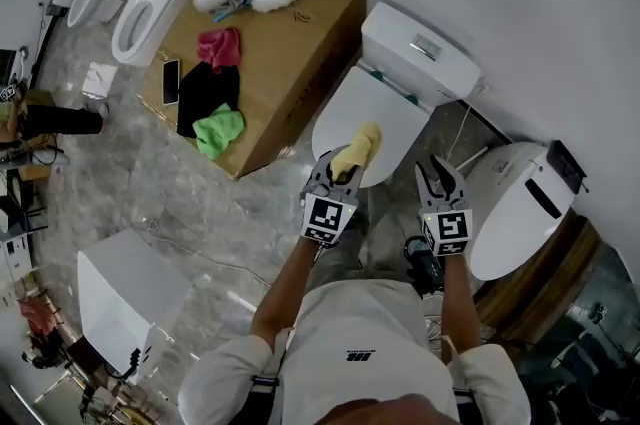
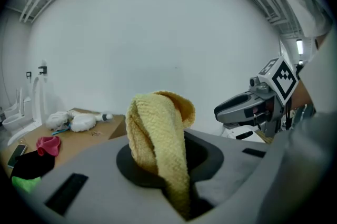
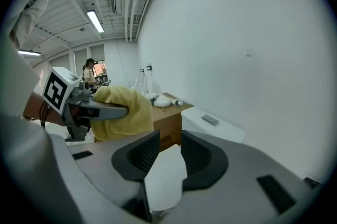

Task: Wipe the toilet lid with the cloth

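Your lighting's even, soft, barely any shadows. Ceiling tube light (image 3: 95, 21) glows overhead. Gripper views fisheye, dark corners.

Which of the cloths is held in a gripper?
The yellow cloth, clamped in the left gripper; the pink cloth, black cloth and green cloth lie on the cardboard box.

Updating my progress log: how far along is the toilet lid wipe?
Done: the yellow cloth is picked up, clamped in the left gripper's shut jaws. In hand: it is held over the front of the closed toilet lid; contact can't be told. The right gripper is open and empty beside it. Left: the wiping itself; the lid shows no sign of which parts have been wiped.
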Available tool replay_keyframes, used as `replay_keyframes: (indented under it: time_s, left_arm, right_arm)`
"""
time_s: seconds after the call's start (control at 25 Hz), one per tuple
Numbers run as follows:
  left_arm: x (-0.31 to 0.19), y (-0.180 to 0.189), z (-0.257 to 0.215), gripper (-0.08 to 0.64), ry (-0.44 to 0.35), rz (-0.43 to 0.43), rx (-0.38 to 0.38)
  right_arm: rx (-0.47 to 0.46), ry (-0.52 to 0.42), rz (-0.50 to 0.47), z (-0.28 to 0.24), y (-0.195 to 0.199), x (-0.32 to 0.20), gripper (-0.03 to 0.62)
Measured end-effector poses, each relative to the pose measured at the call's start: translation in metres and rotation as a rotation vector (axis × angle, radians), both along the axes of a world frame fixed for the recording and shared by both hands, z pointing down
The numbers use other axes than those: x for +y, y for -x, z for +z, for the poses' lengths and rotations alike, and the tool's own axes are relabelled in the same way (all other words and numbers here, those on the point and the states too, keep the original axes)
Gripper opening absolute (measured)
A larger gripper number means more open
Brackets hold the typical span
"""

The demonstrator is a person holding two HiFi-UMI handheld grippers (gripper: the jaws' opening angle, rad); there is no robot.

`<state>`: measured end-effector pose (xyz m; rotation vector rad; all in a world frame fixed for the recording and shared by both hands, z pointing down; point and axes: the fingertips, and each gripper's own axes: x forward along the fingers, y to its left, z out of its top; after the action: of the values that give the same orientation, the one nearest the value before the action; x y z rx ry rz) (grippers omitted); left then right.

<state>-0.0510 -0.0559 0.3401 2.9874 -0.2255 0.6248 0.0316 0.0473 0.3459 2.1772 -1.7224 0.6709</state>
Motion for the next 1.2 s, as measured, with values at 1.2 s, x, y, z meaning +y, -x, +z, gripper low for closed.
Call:
replay_keyframes:
  time_s: [1.2]
  left_arm:
    - [0.06, -0.171, 0.279, 0.08, 0.168, 0.253, -0.223]
  right_arm:
    - [-0.125, 0.158, -0.041, 0.263, -0.129, 0.002, 0.14]
